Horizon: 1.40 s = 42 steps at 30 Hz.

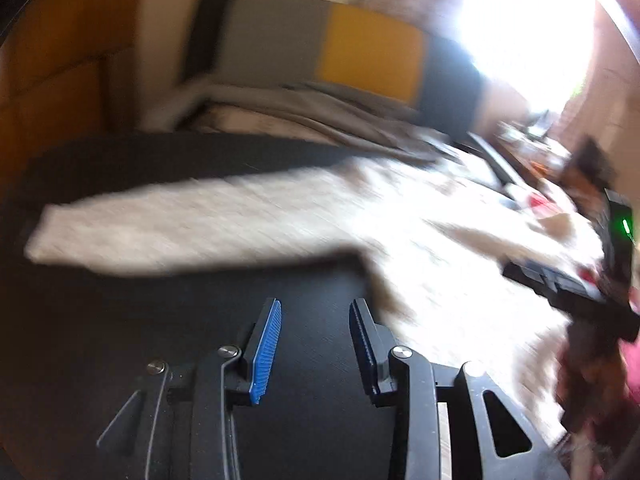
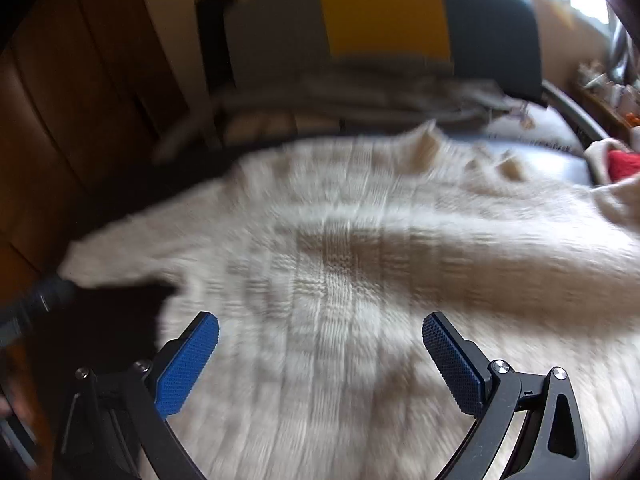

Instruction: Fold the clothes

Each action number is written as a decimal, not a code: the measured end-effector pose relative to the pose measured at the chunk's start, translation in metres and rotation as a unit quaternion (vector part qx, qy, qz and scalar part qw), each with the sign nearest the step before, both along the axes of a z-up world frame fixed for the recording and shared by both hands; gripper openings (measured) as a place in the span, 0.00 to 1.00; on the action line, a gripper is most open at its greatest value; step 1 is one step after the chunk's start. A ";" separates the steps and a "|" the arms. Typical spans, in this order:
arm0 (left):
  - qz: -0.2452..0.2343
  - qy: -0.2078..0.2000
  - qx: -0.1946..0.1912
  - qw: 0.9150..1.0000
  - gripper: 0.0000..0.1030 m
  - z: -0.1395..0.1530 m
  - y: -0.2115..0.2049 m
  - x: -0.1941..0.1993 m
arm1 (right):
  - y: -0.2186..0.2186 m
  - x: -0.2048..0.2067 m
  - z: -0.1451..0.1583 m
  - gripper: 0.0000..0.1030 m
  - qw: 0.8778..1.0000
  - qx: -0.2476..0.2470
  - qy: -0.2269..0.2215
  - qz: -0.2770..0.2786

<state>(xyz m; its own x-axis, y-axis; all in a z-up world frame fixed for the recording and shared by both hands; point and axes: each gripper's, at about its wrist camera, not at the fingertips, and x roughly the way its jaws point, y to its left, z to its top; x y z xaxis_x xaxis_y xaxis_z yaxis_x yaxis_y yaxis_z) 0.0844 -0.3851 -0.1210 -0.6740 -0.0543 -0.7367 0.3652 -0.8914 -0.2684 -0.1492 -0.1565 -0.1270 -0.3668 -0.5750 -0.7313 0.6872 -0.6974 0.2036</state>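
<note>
Blue-padded right tongs (image 2: 320,360) spread wide and empty above cream knit sweater (image 2: 360,260), spread across black desk (image 1: 180,340); left tongs (image 1: 316,344) half parted, empty, near sleeve (image 1: 160,228). Risk: grabbing one knit layer only, dragging sweater askew.

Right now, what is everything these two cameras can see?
sweater: one, cream knit, spread flat on the dark table, one sleeve stretched out to the left.
table: one, black, under the sweater.
chair: one, grey, yellow and dark blue panels, behind the table.
grey cloth: one, heaped on the chair seat.
red item: one, far right edge, too blurred to name.
left gripper: one, black with blue pads, open, over bare table.
right gripper: one, same colours, open wide, over the sweater.
</note>
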 end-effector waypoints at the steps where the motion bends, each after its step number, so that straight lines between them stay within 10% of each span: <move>1: -0.020 0.001 0.014 1.000 0.34 -0.004 0.019 0.002 | 0.015 0.013 0.008 1.00 1.000 -0.009 0.004 0.006; 9: -0.153 0.005 0.006 0.988 0.35 -0.010 0.136 0.015 | 0.166 0.056 0.023 1.00 1.000 -0.012 0.001 -0.023; 14: -0.167 -0.076 -0.053 0.982 0.35 -0.037 0.162 0.011 | 0.225 0.066 -0.010 1.00 0.996 -0.007 -0.064 -0.069; 34: -0.095 -0.146 -0.150 0.973 0.40 -0.026 0.128 0.037 | 0.200 0.121 -0.026 1.00 0.997 -0.026 -0.070 0.022; 42: -0.108 -0.046 -0.103 0.988 0.40 0.006 0.164 0.037 | 0.286 0.073 -0.007 1.00 0.984 -0.093 -0.080 -0.130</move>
<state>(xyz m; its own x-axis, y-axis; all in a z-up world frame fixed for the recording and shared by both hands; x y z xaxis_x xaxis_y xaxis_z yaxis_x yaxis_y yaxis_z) 0.1212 -0.2215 -0.1152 -0.6166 -0.0711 -0.7841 0.1746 -0.9835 -0.0481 -0.0759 0.1292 -0.1336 -0.4081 -0.6060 -0.6828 0.4398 -0.7859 0.4346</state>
